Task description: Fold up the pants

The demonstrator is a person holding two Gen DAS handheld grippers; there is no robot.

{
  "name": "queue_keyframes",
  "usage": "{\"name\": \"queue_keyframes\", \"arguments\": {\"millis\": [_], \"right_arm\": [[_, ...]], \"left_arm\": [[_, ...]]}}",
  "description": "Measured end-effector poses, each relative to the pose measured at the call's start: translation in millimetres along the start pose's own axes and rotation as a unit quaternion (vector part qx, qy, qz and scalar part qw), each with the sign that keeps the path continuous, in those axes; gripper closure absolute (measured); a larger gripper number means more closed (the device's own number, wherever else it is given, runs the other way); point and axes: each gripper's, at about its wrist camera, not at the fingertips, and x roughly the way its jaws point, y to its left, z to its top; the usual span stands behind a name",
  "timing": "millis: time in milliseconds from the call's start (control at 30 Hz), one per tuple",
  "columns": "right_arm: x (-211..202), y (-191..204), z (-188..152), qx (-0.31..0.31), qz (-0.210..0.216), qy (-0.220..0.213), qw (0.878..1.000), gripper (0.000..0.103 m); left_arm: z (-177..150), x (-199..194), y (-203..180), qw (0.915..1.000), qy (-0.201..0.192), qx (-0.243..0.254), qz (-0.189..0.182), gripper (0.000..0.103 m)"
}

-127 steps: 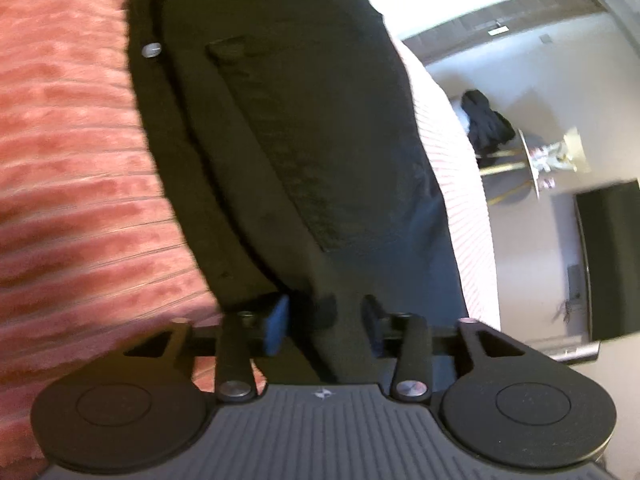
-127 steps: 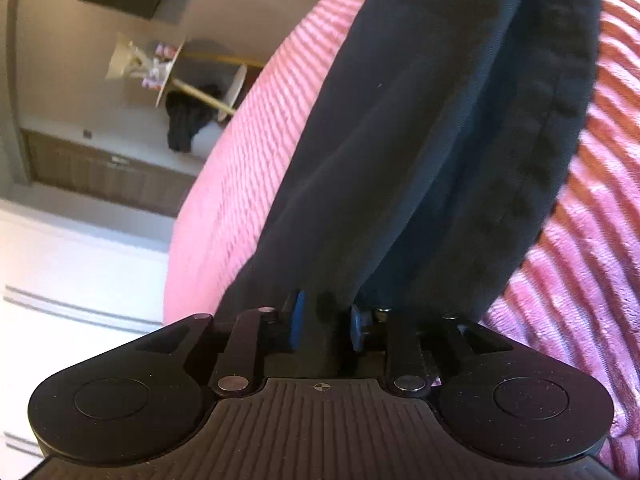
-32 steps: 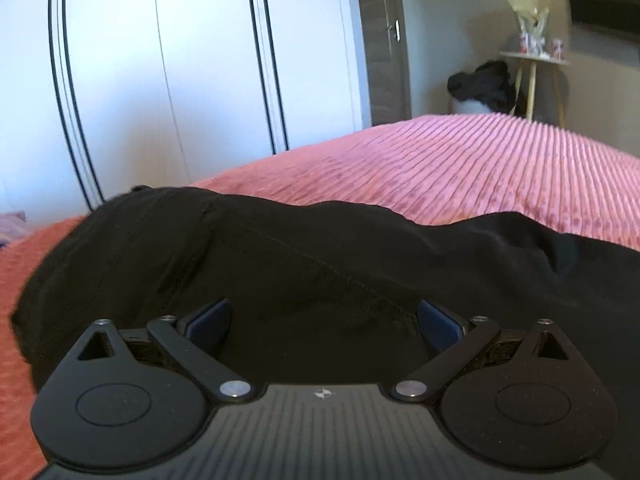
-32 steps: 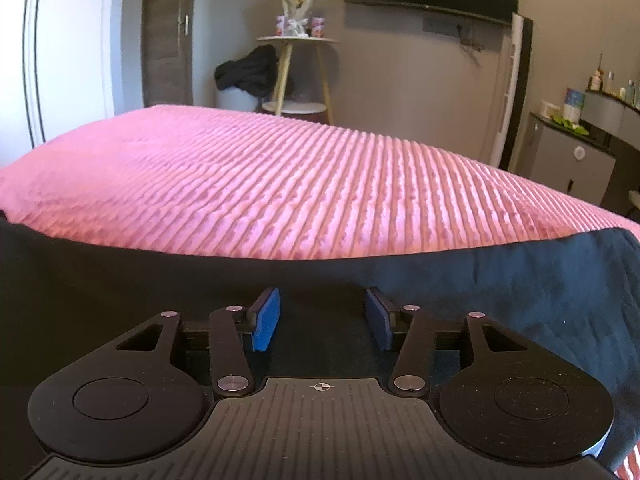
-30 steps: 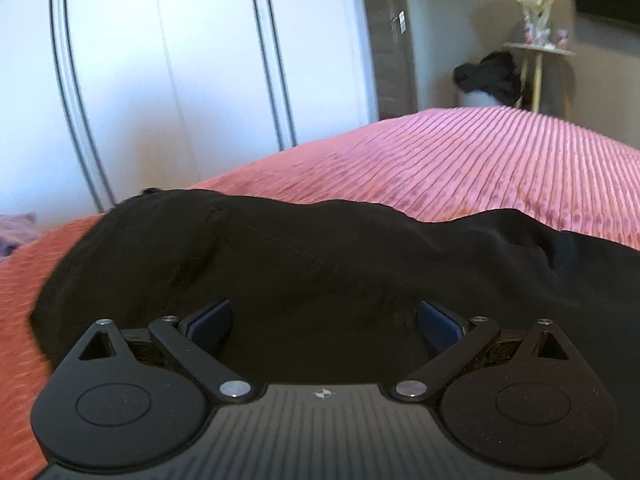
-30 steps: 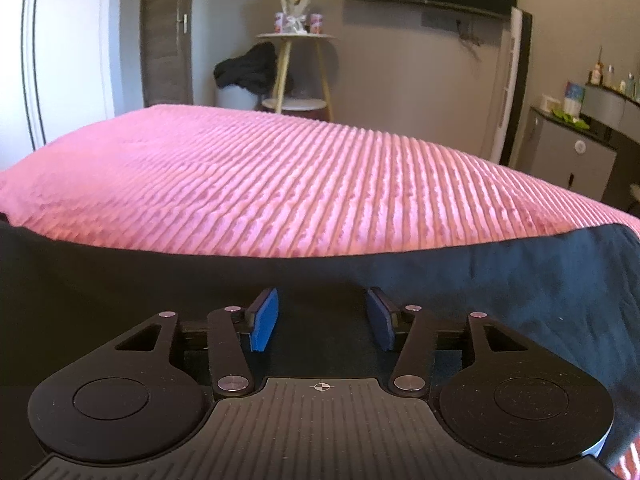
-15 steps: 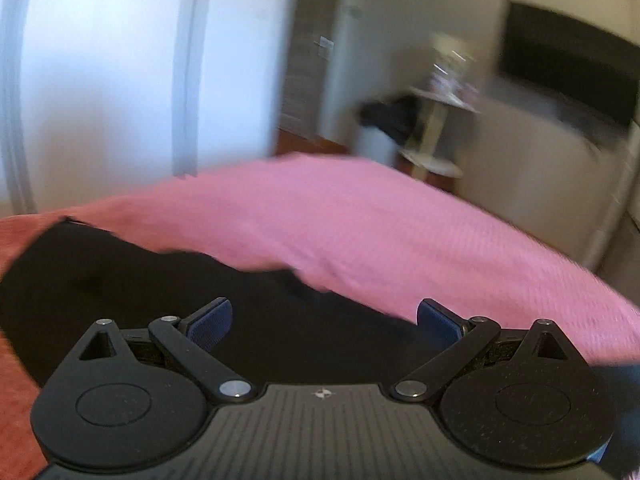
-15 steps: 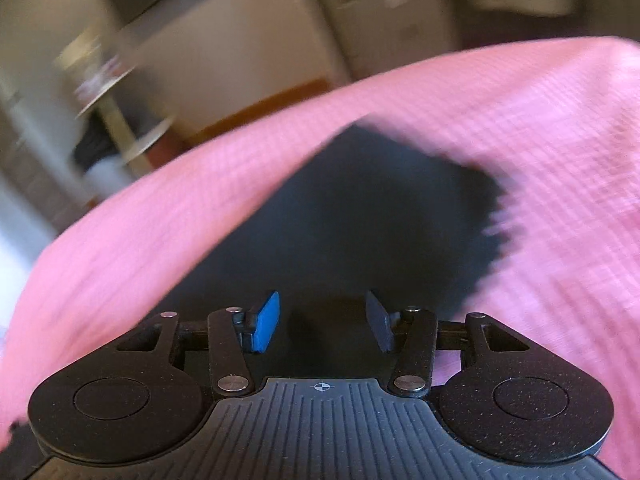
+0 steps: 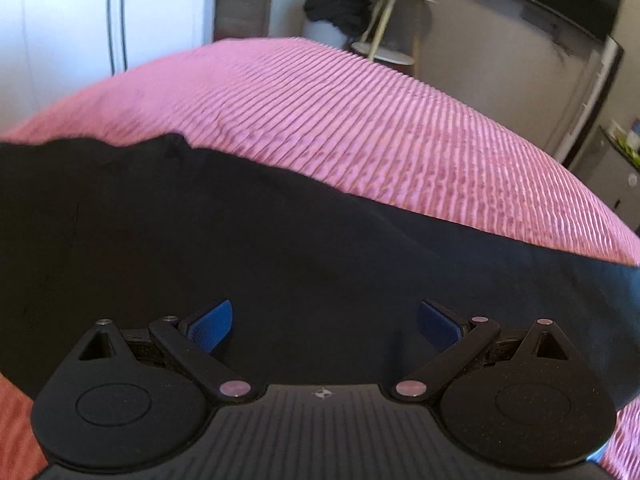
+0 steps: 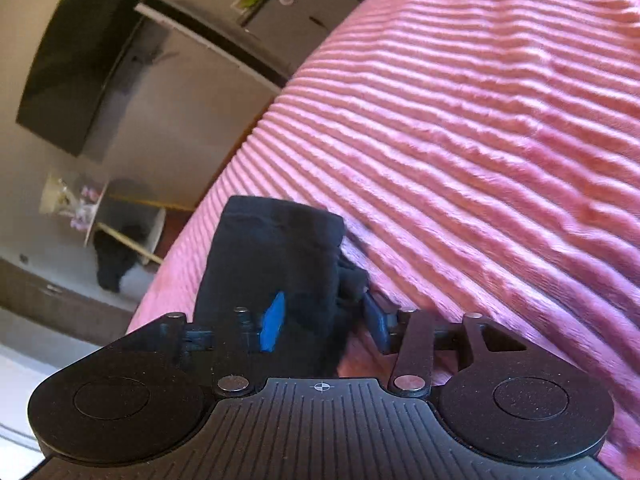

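The black pants (image 9: 240, 232) lie flat across the pink ribbed bedspread (image 9: 360, 120) in the left wrist view. My left gripper (image 9: 324, 320) is wide open and empty, just above the cloth. In the right wrist view the hem end of the pants (image 10: 276, 256) lies on the bedspread (image 10: 480, 160). My right gripper (image 10: 324, 320) is open around that end, with black cloth between the blue pads; the jaws do not press it.
A small round side table (image 9: 396, 20) with a dark garment (image 9: 332, 4) beside it stands past the bed. A wall TV (image 10: 68, 68), white wardrobe doors (image 9: 80, 20) and a grey cabinet (image 10: 296, 4) line the room.
Both grippers have let go of the pants, which now lie on the bed. The left one has swung right along the pants. The right one has tilted and moved to the hem end.
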Motion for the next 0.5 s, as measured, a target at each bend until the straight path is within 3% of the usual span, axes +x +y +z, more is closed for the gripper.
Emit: {"name": "queue_keyframes", "arguments": {"millis": [33, 100, 133, 167, 233, 400, 433, 500], "right_arm": [[1, 2, 2, 0.0, -0.003, 0.001, 1.0, 0.051], [-3, 4, 4, -0.009, -0.001, -0.01, 1.0, 0.067], [-6, 4, 4, -0.018, 0.007, -0.018, 1.0, 0.083], [-7, 3, 4, -0.023, 0.019, -0.021, 0.999, 0.085], [-8, -1, 2, -0.03, 0.025, -0.023, 0.999, 0.085], [-4, -4, -4, -0.024, 0.025, -0.008, 0.999, 0.072], [-4, 1, -4, -0.034, 0.021, -0.009, 0.999, 0.073], [-9, 13, -5, -0.061, 0.014, -0.017, 0.998, 0.086]], "left_arm": [[1, -1, 0, 1.0, 0.002, -0.008, -0.001, 0.004], [0, -1, 1, 0.9999, 0.002, -0.014, -0.001, 0.004], [0, -1, 0, 0.9999, 0.0, -0.013, -0.001, 0.004], [0, -3, -1, 1.0, -0.001, -0.009, 0.0, 0.004], [-1, -3, -4, 1.0, -0.004, 0.004, 0.002, 0.004], [-3, 3, -13, 0.9994, 0.003, 0.032, 0.01, 0.004], [-3, 2, -13, 0.9995, 0.003, 0.031, 0.01, 0.004], [-2, 3, -11, 0.9997, -0.001, 0.023, 0.008, 0.004]]}}
